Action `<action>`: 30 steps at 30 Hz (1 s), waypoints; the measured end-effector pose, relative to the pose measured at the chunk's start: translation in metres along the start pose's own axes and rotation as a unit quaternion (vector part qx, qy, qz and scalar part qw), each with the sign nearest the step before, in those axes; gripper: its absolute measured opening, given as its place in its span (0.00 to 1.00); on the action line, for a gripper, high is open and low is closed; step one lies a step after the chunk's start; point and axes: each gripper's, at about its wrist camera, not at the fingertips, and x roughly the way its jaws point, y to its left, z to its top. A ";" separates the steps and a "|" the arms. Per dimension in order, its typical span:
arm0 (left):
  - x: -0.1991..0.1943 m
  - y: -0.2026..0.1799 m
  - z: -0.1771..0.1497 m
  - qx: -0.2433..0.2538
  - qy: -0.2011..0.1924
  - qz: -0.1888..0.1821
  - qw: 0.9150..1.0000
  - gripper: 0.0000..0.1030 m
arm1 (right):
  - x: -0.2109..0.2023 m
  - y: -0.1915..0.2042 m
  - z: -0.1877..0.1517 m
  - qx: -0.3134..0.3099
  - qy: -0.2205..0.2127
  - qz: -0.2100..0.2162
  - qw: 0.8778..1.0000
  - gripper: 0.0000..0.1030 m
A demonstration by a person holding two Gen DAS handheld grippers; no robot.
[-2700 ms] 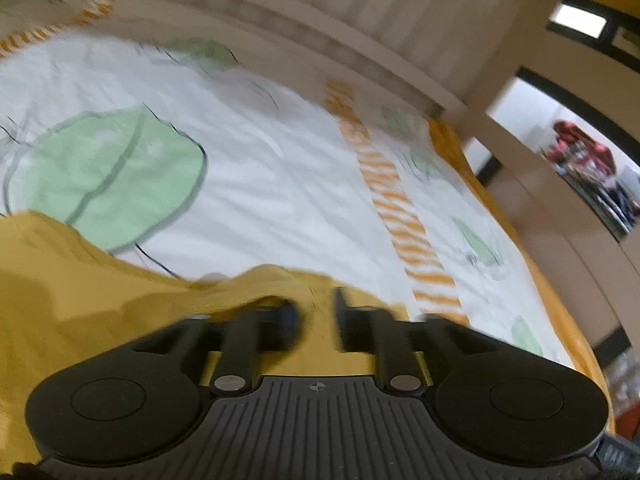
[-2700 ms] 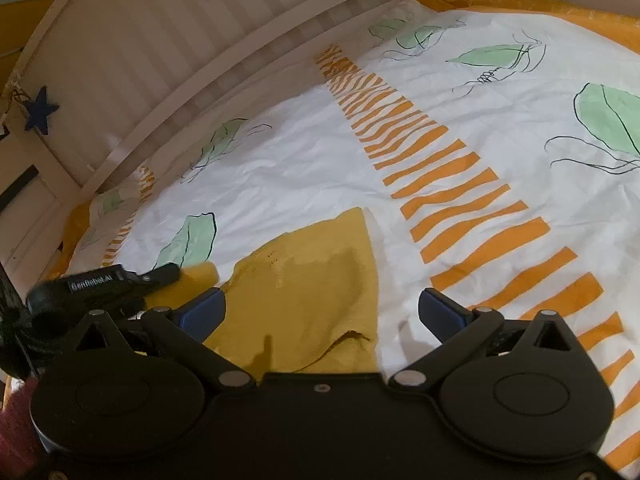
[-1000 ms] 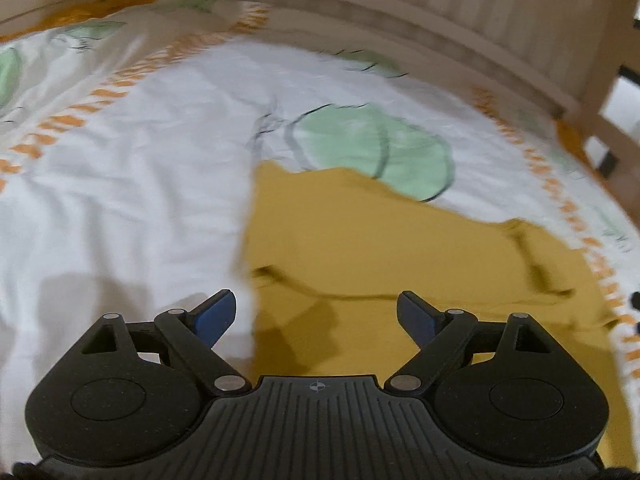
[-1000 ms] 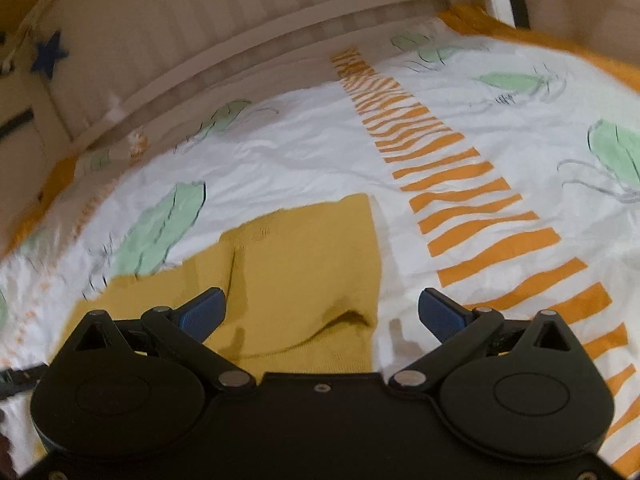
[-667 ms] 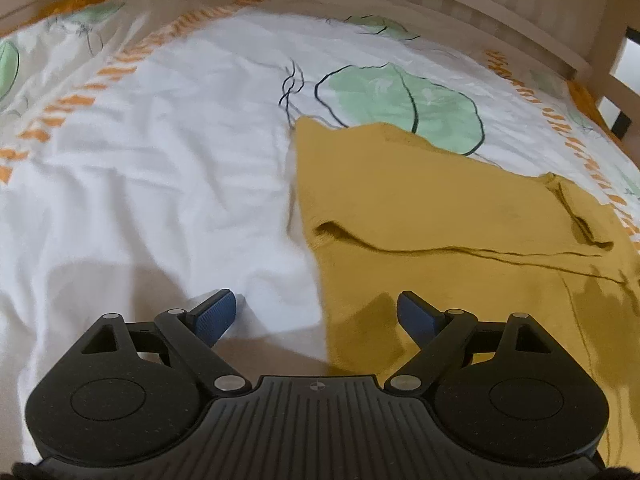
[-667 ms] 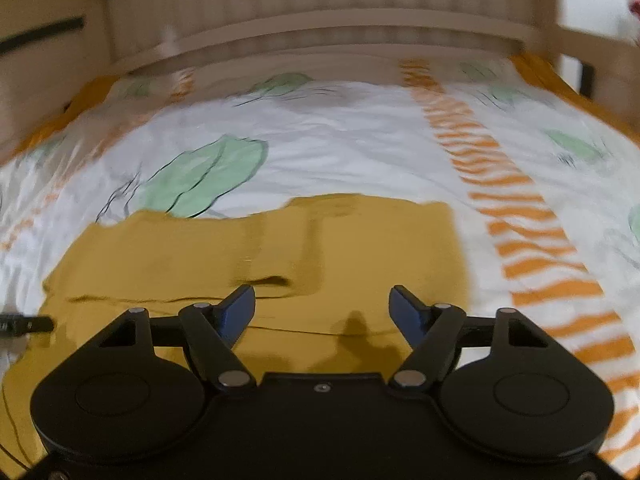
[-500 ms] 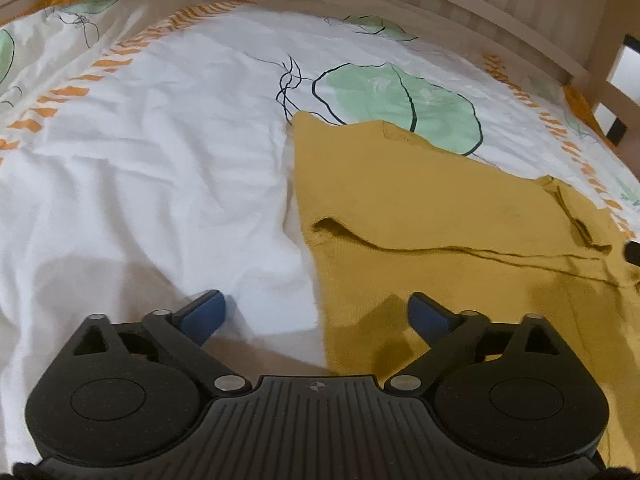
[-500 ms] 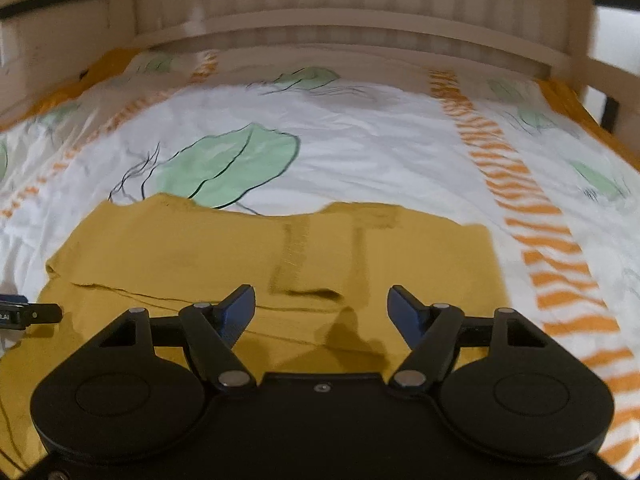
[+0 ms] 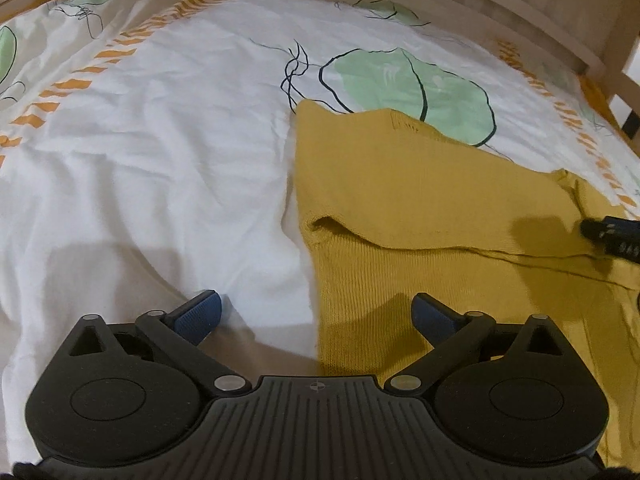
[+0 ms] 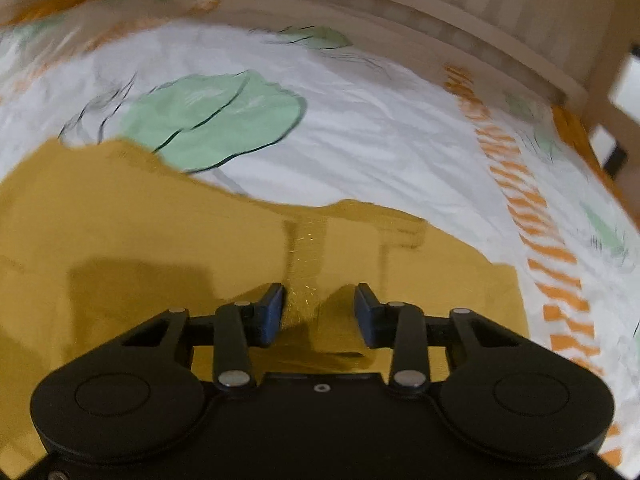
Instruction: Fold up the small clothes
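Note:
A mustard-yellow knitted garment [image 9: 420,208] lies partly folded on the bed, its upper layer folded over with a loose edge running across. My left gripper [image 9: 316,314] is wide open and empty, straddling the garment's left edge near its lower corner. My right gripper [image 10: 319,314] hovers low over the garment [image 10: 160,248], its jaws partly closed with a narrow gap around a raised strip of fabric; it grips nothing. The right gripper's tip also shows in the left wrist view [image 9: 612,234] at the far right.
The white bedsheet [image 9: 160,152] has green leaf prints [image 9: 412,88] and orange stripe bands [image 10: 532,216]. A wooden slatted headboard [image 10: 460,12] runs along the far side, with a bed post at the right.
My right gripper has dropped lower toward the garment and its jaws have narrowed. My left gripper has stayed open and shifted slightly nearer the garment's left edge.

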 end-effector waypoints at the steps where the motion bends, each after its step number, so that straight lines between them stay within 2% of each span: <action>1: 0.000 0.001 0.000 -0.002 0.000 -0.001 1.000 1.00 | 0.000 -0.010 0.000 0.022 0.003 -0.001 1.000 0.44; 5: 0.000 0.001 0.000 -0.006 0.000 0.000 1.000 1.00 | 0.005 -0.046 -0.003 0.080 0.024 -0.008 0.996 0.44; 8: -0.001 0.001 0.000 -0.010 -0.002 0.000 1.000 1.00 | 0.009 -0.065 -0.009 0.113 0.034 0.024 0.993 0.44; 14: 0.000 0.001 0.000 -0.015 -0.004 0.000 1.000 1.00 | 0.012 -0.078 -0.014 0.154 0.037 0.063 0.985 0.43; 15: 0.000 0.002 0.000 -0.015 -0.005 0.000 1.000 1.00 | 0.012 -0.079 -0.015 0.158 0.034 0.071 0.984 0.33; 16: 0.000 0.002 0.000 -0.016 -0.005 0.000 1.000 1.00 | 0.012 -0.080 -0.015 0.159 0.030 0.085 0.983 0.12; 17: 0.000 0.002 0.000 -0.016 -0.006 -0.001 1.000 1.00 | 0.012 -0.080 -0.015 0.159 0.027 0.093 0.982 0.11; 20: 0.000 0.002 0.001 -0.017 -0.007 -0.002 1.000 1.00 | 0.005 -0.078 -0.011 0.148 0.016 0.087 0.985 0.10; 23: 0.000 0.003 0.001 -0.020 -0.008 -0.003 1.000 1.00 | -0.003 -0.086 -0.008 0.147 0.002 0.062 0.987 0.10; 28: 0.000 0.003 0.000 -0.020 -0.010 -0.003 1.000 0.99 | 0.015 -0.094 -0.016 0.144 0.036 0.042 0.988 0.10; 30: -0.001 0.003 0.000 -0.021 -0.011 -0.003 1.000 1.00 | 0.018 -0.092 -0.020 0.145 0.038 0.039 0.988 0.10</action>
